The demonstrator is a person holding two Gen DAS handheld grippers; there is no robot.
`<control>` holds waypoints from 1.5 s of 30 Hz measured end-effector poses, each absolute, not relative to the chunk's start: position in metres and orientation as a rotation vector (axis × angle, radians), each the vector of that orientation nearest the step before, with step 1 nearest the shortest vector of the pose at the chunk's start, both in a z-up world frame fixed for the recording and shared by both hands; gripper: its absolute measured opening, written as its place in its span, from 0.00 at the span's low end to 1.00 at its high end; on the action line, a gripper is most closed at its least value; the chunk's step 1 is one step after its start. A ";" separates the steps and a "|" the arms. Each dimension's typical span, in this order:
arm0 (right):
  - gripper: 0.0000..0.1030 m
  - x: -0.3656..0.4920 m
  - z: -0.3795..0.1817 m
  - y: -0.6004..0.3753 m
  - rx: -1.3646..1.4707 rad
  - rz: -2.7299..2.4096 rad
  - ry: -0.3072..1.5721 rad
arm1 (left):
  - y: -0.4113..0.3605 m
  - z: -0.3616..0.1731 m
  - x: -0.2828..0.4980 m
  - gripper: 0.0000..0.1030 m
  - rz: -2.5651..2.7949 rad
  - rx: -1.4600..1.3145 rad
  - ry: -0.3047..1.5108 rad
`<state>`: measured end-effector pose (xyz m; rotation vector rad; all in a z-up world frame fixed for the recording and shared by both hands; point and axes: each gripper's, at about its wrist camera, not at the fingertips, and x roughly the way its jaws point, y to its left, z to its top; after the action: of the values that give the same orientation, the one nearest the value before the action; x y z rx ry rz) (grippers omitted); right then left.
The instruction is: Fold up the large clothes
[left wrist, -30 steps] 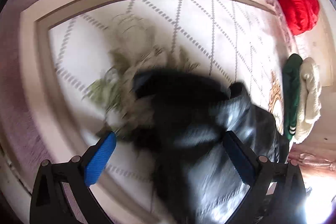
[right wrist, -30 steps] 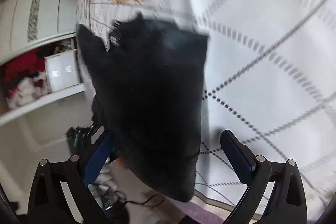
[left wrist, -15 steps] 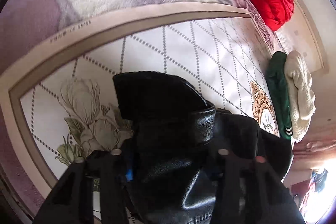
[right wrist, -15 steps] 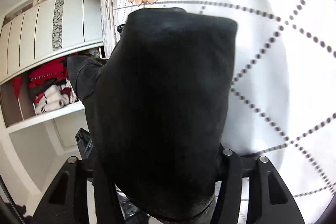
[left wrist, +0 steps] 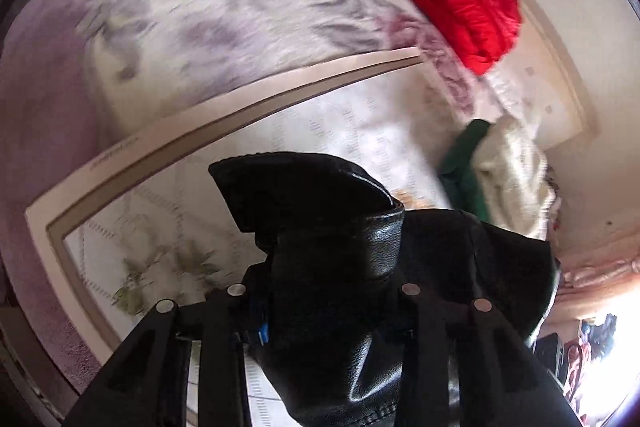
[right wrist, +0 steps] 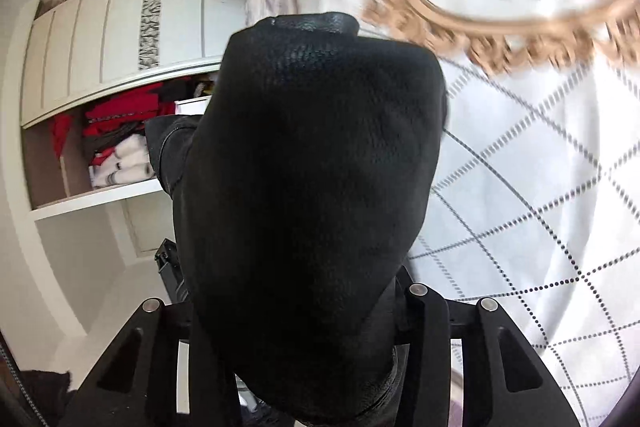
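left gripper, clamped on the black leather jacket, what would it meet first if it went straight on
Past the black leather jacket held by the left gripper, probably the white dotted-diamond bedspread; depth is unclear.

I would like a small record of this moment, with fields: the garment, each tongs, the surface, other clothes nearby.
garment: black leather jacket, bunched and held by both tongs
left tongs: just closed, shut on the jacket
right tongs: just closed, shut on the jacket
surface: white bedspread with dotted diamond lines
other clothes: red bundle, green garment, cream garment at the far side
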<state>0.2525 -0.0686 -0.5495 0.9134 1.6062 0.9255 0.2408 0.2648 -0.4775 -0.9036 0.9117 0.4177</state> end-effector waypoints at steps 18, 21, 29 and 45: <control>0.46 0.641 -0.402 -0.135 0.773 0.974 1.498 | 0.193 -0.401 0.594 0.32 0.182 -0.868 0.768; 0.45 0.710 -0.438 -0.135 0.728 0.968 1.574 | 0.187 -0.432 0.649 0.32 0.193 -0.830 0.829; 0.76 0.756 -0.507 -0.157 0.653 0.872 1.589 | 0.172 -0.486 0.679 0.56 0.174 -0.758 0.967; 1.00 0.601 -0.441 -0.191 0.181 0.348 1.320 | 0.128 -0.438 0.658 1.00 0.224 -0.364 1.013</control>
<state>0.6010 -0.1910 -0.4415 0.1814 1.3198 0.3477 0.6575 0.1281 -0.4380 -0.3637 1.0129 0.2244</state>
